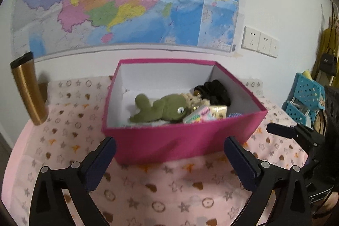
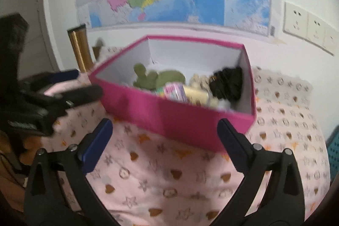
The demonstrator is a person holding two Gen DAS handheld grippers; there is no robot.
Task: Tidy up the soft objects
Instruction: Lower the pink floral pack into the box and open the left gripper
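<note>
green plush (image 1: 163, 108) lies in pink box (image 1: 180, 141), fuzzy, white eye showing, long axis left-right, head toward right; left gripper (image 1: 169, 154) and right gripper (image 2: 164, 135) both wide open, empty.

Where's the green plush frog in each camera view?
Left wrist: the frog lies near the picture's middle, inside the pink box, left of the black scrunchie.
Right wrist: the frog sits above centre, in the box's left part, blurred.
Shared landmark: the gold tumbler, left of the box in both.
</note>
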